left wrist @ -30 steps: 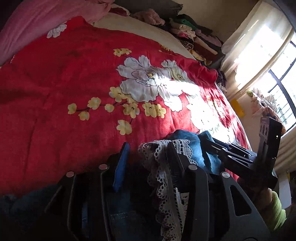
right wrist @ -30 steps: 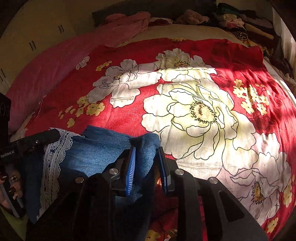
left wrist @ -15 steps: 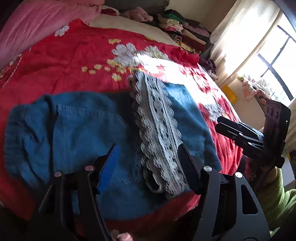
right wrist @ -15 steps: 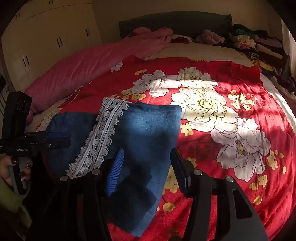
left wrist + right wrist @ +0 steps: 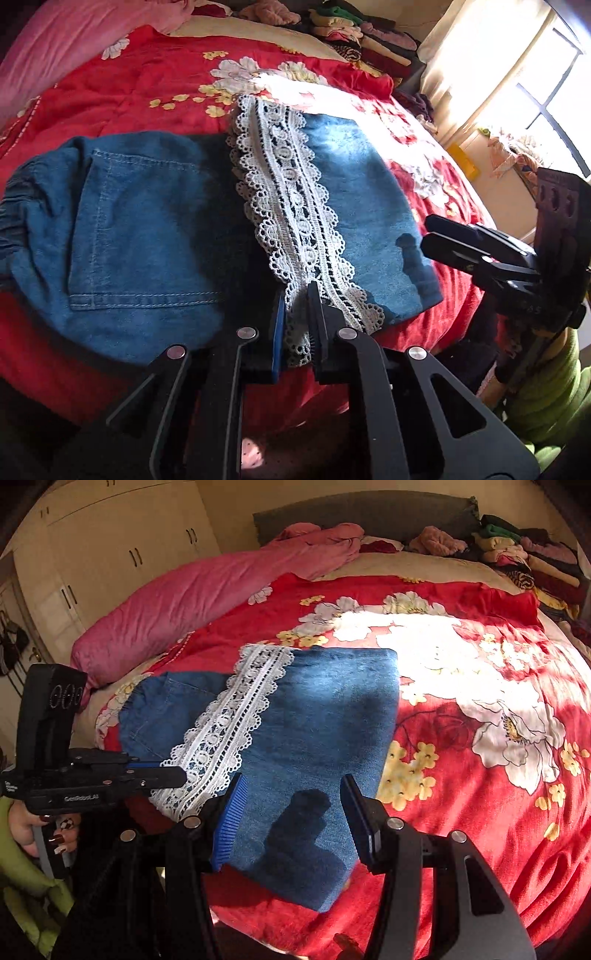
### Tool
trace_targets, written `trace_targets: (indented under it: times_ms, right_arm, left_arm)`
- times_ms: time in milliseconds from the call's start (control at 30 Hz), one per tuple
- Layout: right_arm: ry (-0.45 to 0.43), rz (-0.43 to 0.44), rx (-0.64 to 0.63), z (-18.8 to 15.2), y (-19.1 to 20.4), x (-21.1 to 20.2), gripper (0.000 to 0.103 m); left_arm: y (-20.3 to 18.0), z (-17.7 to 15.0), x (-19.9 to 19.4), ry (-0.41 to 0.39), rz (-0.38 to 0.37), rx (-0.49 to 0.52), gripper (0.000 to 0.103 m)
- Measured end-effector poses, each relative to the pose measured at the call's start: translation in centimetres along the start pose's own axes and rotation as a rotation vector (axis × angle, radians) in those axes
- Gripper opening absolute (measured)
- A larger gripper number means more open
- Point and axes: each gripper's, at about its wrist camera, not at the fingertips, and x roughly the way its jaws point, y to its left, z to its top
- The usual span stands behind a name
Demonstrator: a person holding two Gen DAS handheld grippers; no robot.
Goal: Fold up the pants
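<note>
Blue denim pants [image 5: 140, 221] with a white lace hem band [image 5: 291, 206] lie folded over on the red floral bedspread [image 5: 129, 88]. The leg part is laid across the waist part, with a back pocket showing at the left. My left gripper [image 5: 296, 295] is shut on the near end of the lace band. My right gripper [image 5: 293, 808] is open just above the near edge of the folded denim [image 5: 317, 738], holding nothing. The right gripper also shows in the left wrist view [image 5: 432, 236], and the left gripper in the right wrist view [image 5: 173, 771].
A pink duvet [image 5: 192, 602] lies along the bed's left side. A pile of folded clothes [image 5: 524, 557] sits at the far right by the headboard. Cream wardrobes [image 5: 110, 546] stand to the left, and a bright window [image 5: 535, 92] to the right.
The pants were laid down flat on the bed. My right gripper let go of the denim and opened. My left gripper opened, then shut on the lace end.
</note>
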Motion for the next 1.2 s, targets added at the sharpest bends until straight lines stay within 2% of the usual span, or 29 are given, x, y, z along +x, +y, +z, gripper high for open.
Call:
trace_targets:
  times_ms: [67,167,300,467,567,733,1000,1067,1133,1167,1200]
  right_arm:
    - [0.027,-0.013,-0.023,-0.1,0.6,0.9,0.051]
    - [0.088,-0.077,-0.028,-0.6,0.5,2.2,0.051]
    - [0.124,-0.082,0.043,-1.4,-1.1,2.4,0.051]
    - [0.13,-0.083,0.06,-1.9,-1.4,2.1,0.051]
    - [0.135,-0.085,0.064,-2.1,-1.5,2.1,0.051]
    - [0.139,-0.077,0.082,-2.3,-1.8,1.9,0.051]
    - [0.141,-0.075,0.09,-2.3,-1.8,2.2,0.051]
    - [0.11,-0.07,0.098,-2.1,-1.8,1.5,0.051]
    - [0.079,-0.075,0.11,-2.0,-2.1,0.7,0.065]
    - [0.066,-0.077,0.119,-1.9,-2.2,0.3,0.069]
    - [0.056,-0.077,0.127,-1.8,-2.4,0.0,0.069]
  left_arm:
    - [0.6,-0.3,0.8,0.025,-0.002,-0.017,0.02]
    - [0.2,-0.4,0.6,0.019,0.012,0.009,0.027]
    - [-0.4,0.0,-1.1,-0.043,0.052,0.047,0.028]
    - [-3.1,0.9,-2.7,-0.125,0.067,0.142,0.028]
    - [-4.3,1.1,-1.1,-0.109,0.069,0.196,0.028]
    - [-3.0,0.1,2.7,-0.005,0.136,0.196,0.028]
    - [-2.4,-0.1,2.4,-0.007,0.102,0.175,0.028]
    - [-2.5,0.0,1.9,-0.017,0.091,0.17,0.033]
    - [-2.8,0.0,1.2,-0.03,0.095,0.179,0.036]
    - [-2.8,0.0,1.1,-0.033,0.098,0.178,0.036]
    - [-2.7,0.1,0.9,-0.036,0.097,0.174,0.036]
